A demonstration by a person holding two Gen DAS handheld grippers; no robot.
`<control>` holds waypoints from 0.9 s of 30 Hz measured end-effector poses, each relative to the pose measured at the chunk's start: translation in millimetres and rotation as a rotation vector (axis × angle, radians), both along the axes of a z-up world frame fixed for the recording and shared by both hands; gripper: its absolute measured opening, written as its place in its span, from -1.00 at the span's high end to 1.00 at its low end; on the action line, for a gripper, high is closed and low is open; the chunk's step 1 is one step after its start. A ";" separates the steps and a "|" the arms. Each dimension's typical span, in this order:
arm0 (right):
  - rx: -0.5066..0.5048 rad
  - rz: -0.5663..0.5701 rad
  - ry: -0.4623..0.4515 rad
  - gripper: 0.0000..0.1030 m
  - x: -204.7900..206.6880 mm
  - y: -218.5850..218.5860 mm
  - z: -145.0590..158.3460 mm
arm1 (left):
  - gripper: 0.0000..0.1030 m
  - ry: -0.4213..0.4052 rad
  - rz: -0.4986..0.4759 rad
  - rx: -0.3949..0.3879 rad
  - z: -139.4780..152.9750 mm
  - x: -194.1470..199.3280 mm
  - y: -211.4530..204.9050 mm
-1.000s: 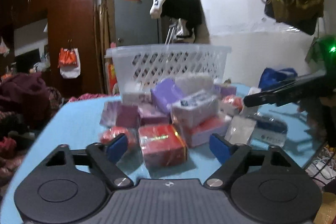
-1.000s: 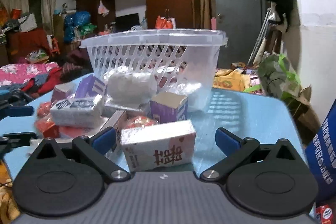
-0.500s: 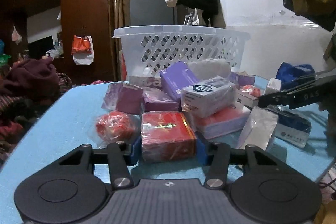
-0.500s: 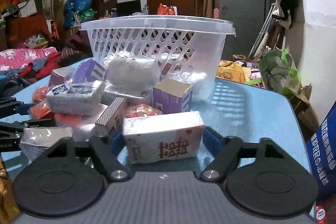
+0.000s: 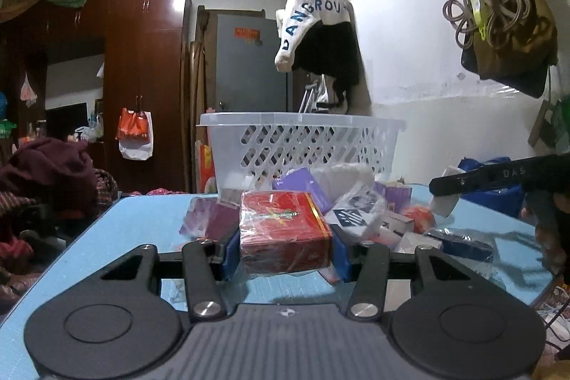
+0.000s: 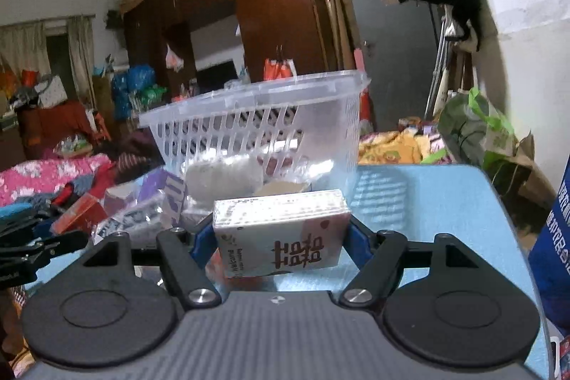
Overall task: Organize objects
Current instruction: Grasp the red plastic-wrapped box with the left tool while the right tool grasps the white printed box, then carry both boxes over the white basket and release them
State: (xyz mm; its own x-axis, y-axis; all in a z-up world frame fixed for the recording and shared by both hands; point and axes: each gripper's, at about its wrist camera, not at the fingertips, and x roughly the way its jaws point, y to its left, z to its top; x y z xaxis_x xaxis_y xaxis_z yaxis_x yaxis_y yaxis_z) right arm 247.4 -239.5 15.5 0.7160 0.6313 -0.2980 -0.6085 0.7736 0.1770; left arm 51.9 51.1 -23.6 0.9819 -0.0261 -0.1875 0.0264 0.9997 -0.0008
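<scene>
Red box: wrapped in clear film, gold trim on its upper face. It sits clamped between the blue pads of the left tongs, one pad against each side face. Its underside appears clear of the desk, though contact cannot be ruled out from this angle.

White box: red characters printed on the near face, striped top. It is gripped by the right tongs, blue pads pressed on both ends, and is tilted slightly, right end higher.

Remaining objects: a loose pile lies on the blue desk behind the red box. It includes a purple box, a film-wrapped white and dark packet, a purple wrapped packet to the left, and a small red item to the right. Several items overlap; exact count cannot be told.

Basket: white, lattice-walled, upright at the far side of the desk, just behind the pile. In the right wrist view the basket shows a white bundle against its near wall; whether that bundle is inside or in front cannot be told.

Surroundings: a dark wooden wardrobe stands beyond the desk, and a white and black garment hangs on the wall.
</scene>
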 end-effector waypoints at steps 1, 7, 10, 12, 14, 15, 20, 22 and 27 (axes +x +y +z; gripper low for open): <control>0.012 -0.002 -0.011 -0.45 -1.6 -1.9 0.1 | -0.05 -0.003 -0.002 -0.001 0.1 0.1 -0.1; 0.050 -0.019 -0.089 -0.45 -11.7 -5.1 1.8 | -0.05 -0.030 -0.001 -0.012 2.7 -4.3 2.7; 0.077 -0.032 -0.124 -0.45 -15.9 -8.3 2.2 | -0.05 -0.050 0.000 -0.018 4.3 -7.1 3.2; 0.090 -0.033 -0.126 -0.45 -15.2 -8.9 2.4 | -0.05 -0.063 -0.005 -0.023 5.0 -9.2 3.8; 0.099 -0.032 -0.128 -0.45 -14.1 -9.3 2.1 | -0.05 -0.075 -0.007 -0.022 6.2 -10.0 2.3; 0.104 -0.034 -0.133 -0.45 -14.6 -10.0 2.5 | -0.05 -0.078 -0.008 -0.018 7.1 -10.1 2.1; 0.134 -0.039 -0.116 -0.45 -12.2 -5.2 10.5 | -0.05 -0.087 -0.043 -0.040 21.2 -3.5 4.7; 0.151 -0.006 -0.135 -0.45 -10.0 4.5 26.2 | -0.05 -0.106 -0.046 -0.032 36.1 4.9 5.1; 0.021 -0.051 -0.335 -0.45 7.6 53.2 78.5 | -0.05 -0.096 -0.055 -0.034 90.0 59.9 7.3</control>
